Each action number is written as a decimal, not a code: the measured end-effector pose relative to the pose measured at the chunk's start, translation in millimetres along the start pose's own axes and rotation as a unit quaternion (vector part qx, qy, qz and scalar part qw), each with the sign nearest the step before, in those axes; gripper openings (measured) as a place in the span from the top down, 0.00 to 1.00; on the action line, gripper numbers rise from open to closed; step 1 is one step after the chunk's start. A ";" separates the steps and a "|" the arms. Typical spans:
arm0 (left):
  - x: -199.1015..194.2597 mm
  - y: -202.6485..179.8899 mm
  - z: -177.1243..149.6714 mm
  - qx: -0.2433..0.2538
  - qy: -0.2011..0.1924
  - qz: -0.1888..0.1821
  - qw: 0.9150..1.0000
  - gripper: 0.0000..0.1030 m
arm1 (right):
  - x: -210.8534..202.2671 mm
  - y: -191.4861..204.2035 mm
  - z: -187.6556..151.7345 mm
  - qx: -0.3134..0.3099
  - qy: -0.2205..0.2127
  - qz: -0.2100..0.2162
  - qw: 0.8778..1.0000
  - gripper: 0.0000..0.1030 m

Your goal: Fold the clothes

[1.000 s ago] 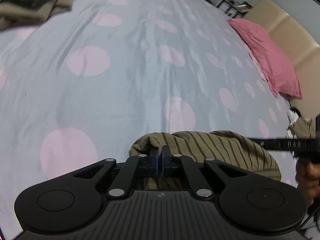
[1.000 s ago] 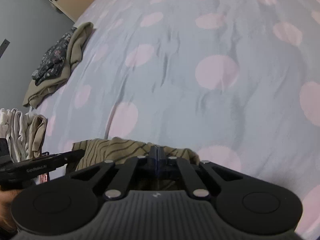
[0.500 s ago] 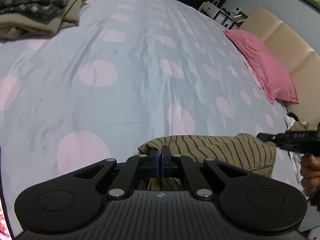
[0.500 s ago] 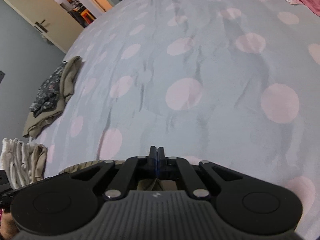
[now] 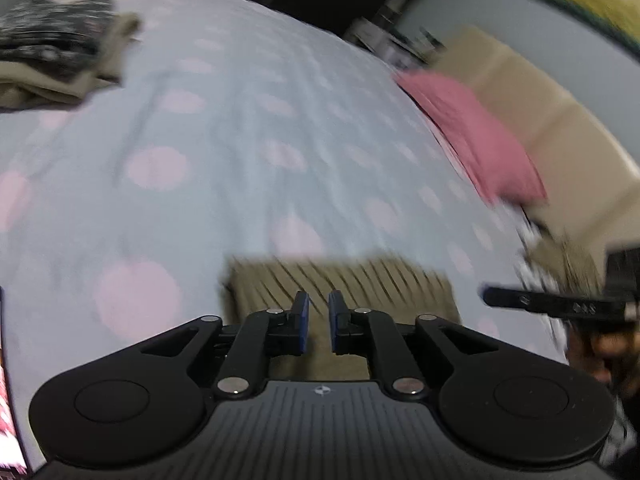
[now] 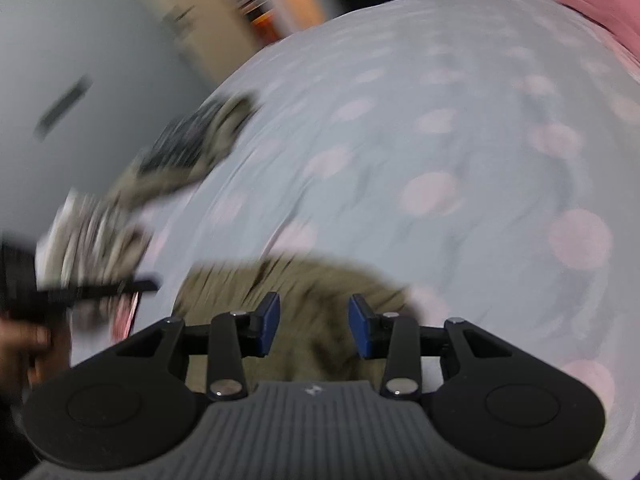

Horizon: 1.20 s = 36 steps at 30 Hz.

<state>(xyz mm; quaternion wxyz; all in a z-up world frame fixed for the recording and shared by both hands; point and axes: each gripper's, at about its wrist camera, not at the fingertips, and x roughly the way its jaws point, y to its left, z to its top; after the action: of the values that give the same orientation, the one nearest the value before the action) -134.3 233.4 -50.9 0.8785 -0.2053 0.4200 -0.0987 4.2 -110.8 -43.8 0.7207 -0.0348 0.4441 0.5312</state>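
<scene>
An olive shirt with dark stripes (image 5: 340, 280) lies folded on the dotted bed sheet (image 5: 240, 140), just ahead of both grippers. My left gripper (image 5: 318, 314) hovers over its near edge, its blue pads (image 5: 302, 320) a small way apart with nothing between them. My right gripper (image 6: 314, 320) is open wider above the same shirt (image 6: 300, 288), also holding nothing. Each gripper shows in the other's view: the right one (image 5: 552, 304) held by a hand at the right, the left one (image 6: 92, 290) at the left. Both views are blurred by motion.
A folded stack of clothes, dark patterned on beige (image 5: 52, 56), sits at the bed's far left. A loose pile of pale garments (image 6: 96, 232) lies near the bed edge. A pink pillow (image 5: 472, 140) rests against a beige headboard (image 5: 560, 128).
Both grippers were shut on the striped shirt; now both stand open and the shirt lies released on the sheet. Both cameras have swung upward and back.
</scene>
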 end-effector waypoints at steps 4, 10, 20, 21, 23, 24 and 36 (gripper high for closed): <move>15.3 -25.4 -36.7 0.050 0.047 -0.024 0.997 0.90 | 21.9 30.1 -40.8 -0.084 0.093 0.027 0.992 0.53; 44.0 -39.4 -80.3 0.136 0.136 0.034 0.981 0.89 | 35.0 47.5 -89.1 -0.191 0.173 -0.035 0.966 0.54; -33.6 -34.2 -117.5 0.085 0.143 0.034 0.985 0.49 | -51.2 48.8 -116.3 -0.204 0.206 0.002 0.957 0.40; -37.6 -31.3 -127.7 0.076 0.151 0.030 0.985 0.49 | -53.7 45.2 -125.5 -0.200 0.225 0.017 0.953 0.40; -45.6 -25.6 -147.9 0.058 0.167 0.022 0.984 0.50 | -59.7 35.8 -143.9 -0.201 0.263 0.032 0.943 0.40; -49.6 -22.7 -158.0 0.048 0.174 0.017 0.983 0.52 | -61.1 32.4 -153.4 -0.205 0.279 0.032 0.938 0.40; -22.7 -22.5 -203.9 0.124 0.235 0.017 0.964 0.55 | -33.3 14.5 -214.9 -0.171 0.332 0.043 0.927 0.42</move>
<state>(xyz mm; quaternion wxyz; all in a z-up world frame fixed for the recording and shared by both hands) -307.2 164.5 -139.8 0.7749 -0.0591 0.6028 -0.1808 -138.4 -241.2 -144.7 0.4922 -0.3124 0.5616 0.5872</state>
